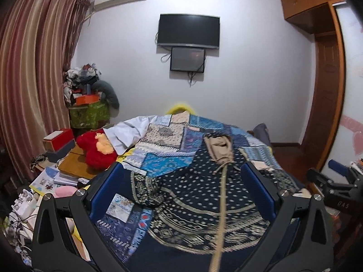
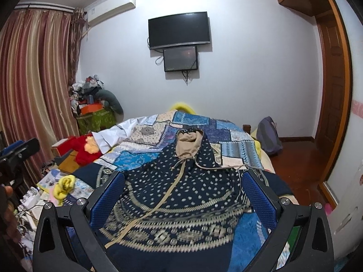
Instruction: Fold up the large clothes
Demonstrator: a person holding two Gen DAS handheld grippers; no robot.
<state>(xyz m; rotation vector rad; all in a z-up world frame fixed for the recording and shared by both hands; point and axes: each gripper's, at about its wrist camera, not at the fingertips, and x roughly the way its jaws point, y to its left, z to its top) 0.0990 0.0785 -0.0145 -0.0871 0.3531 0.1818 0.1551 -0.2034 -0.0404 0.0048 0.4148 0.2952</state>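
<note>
A dark navy hoodie point(image 1: 195, 195) point(image 2: 181, 204) with cream dots and patterned bands lies spread on the bed, its beige-lined hood point(image 1: 219, 145) point(image 2: 188, 141) at the far end. A beige drawstring point(image 1: 223, 204) point(image 2: 163, 201) trails down its front. One sleeve point(image 1: 145, 188) is bunched at the left. My left gripper point(image 1: 185, 172) hovers open above the garment, nothing between its blue pads. Over the hoodie's middle, my right gripper point(image 2: 182, 179) also stands open and holds nothing. The right gripper's body point(image 1: 335, 181) shows at the right edge of the left wrist view.
A patchwork quilt point(image 1: 163, 136) point(image 2: 154, 140) covers the bed. A red plush toy point(image 1: 97, 151), boxes and papers crowd the left side. A yellow cloth point(image 2: 64, 184) lies at the bed's left edge. A backpack point(image 2: 268, 136) sits on the wooden floor at right. A hand point(image 2: 9, 204) shows at far left.
</note>
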